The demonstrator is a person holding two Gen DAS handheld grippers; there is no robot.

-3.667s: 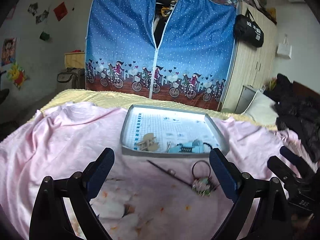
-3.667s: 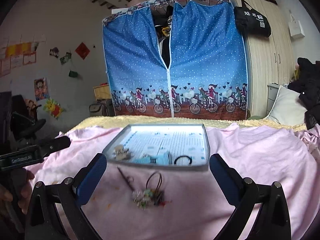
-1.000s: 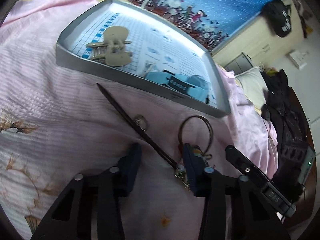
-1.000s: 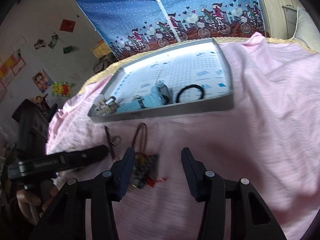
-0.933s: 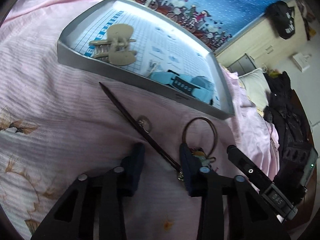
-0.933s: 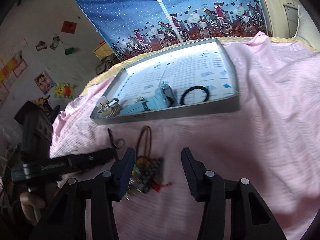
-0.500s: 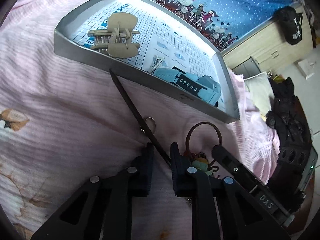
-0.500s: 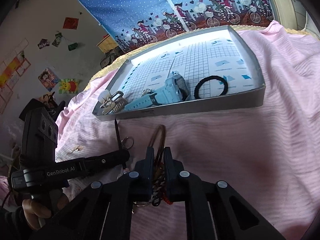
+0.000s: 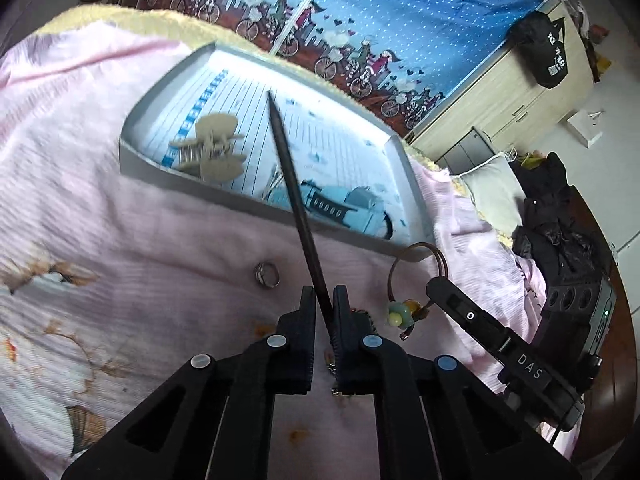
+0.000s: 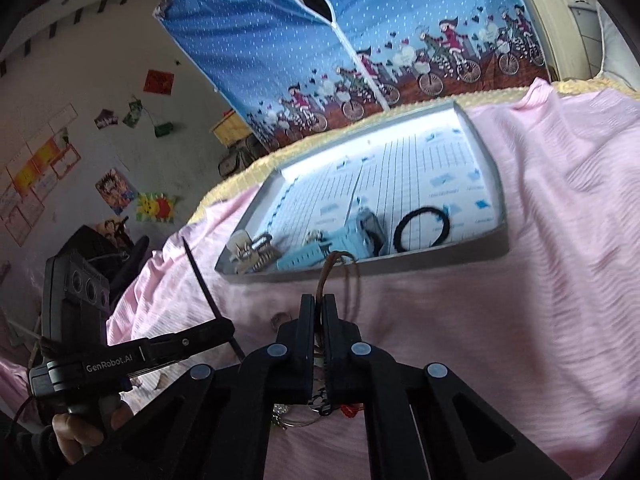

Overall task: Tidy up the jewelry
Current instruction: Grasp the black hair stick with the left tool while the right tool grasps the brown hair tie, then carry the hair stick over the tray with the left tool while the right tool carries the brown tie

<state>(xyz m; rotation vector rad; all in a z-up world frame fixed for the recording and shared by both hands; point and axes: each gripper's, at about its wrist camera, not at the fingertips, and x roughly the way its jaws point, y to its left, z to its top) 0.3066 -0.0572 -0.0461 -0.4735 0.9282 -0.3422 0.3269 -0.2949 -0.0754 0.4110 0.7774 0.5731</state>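
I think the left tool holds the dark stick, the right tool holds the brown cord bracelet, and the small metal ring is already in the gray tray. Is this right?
Not fully. The left tool holds the dark stick and the right tool holds the brown cord bracelet, but the small metal ring lies on the pink sheet, outside the gray tray. The left wrist view shows it.

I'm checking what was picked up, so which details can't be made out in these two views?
- Hair stick: lower end hidden between the left gripper fingers, left view.
- Bracelet: charms hidden under the right gripper, right view.
- Ring: too small and blurred for detail, both views.
- Hair clip: motion-blurred, left view.
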